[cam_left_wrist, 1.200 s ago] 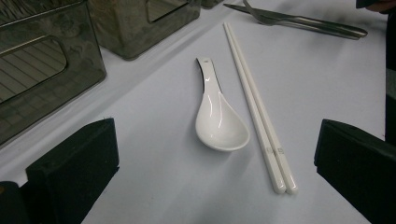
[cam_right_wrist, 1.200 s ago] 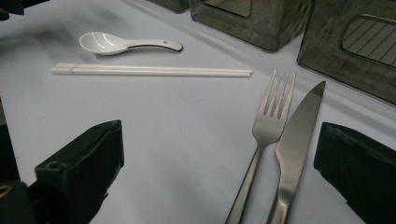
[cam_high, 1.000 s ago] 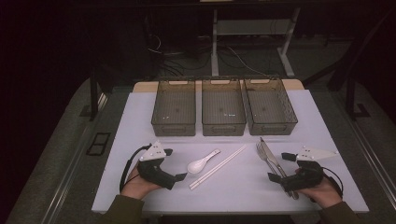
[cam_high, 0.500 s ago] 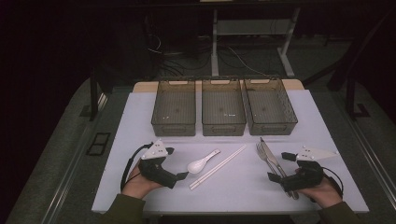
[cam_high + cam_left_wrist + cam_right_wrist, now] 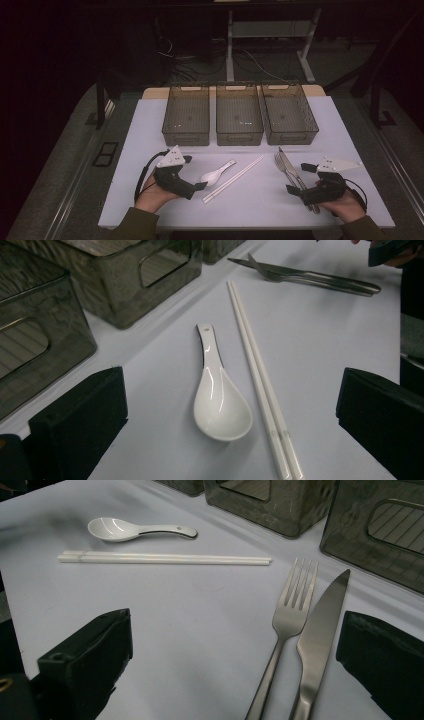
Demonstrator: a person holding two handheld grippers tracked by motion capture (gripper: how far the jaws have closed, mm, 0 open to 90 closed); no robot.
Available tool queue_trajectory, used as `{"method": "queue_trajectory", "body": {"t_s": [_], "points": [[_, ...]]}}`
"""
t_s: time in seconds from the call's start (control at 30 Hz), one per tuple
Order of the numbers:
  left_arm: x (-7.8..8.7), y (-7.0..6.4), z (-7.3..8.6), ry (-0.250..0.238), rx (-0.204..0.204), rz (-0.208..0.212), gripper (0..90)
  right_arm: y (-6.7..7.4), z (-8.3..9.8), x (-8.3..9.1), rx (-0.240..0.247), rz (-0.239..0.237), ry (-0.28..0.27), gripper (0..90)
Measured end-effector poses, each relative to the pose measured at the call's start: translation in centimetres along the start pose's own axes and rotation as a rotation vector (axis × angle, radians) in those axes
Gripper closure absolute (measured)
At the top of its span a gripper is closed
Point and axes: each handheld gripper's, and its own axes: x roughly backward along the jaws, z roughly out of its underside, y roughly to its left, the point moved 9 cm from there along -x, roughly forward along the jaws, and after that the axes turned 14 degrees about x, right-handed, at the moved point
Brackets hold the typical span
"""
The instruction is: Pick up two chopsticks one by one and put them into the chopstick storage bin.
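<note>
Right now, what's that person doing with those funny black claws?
A person holds a claw in each hand, both open and holding nothing. The left claw faces a white spoon lying beside white chopsticks. The right claw faces a fork and knife. Three bins wait behind.

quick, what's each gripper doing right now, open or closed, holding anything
Left gripper: open, holding nothing, the spoon lies ahead of it.
Right gripper: open, holding nothing, near the fork and knife.
</note>
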Motion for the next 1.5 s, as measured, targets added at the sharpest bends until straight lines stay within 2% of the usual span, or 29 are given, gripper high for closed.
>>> {"method": "queue_trajectory", "body": {"t_s": [0.5,1.0,1.23,1.5], "points": [[-1.0,-1.0,-1.3,-0.010,-0.014,0.029,0.0,0.0,0.0,0.0,-0.004,-0.003,0.000,1.7],[-3.0,-2.0,-2.4,-0.005,-0.021,0.059,0.0,-0.1,0.0,0.0,-0.010,-0.003,-0.003,1.7],[-4.2,-2.5,-3.1,-0.004,-0.028,0.067,7.3,-0.2,0.0,0.1,-0.013,0.000,-0.003,1.7],[-5.6,-2.6,-3.2,0.016,-0.010,0.059,17.9,-0.2,0.0,0.1,-0.014,0.001,-0.003,1.7]]}}
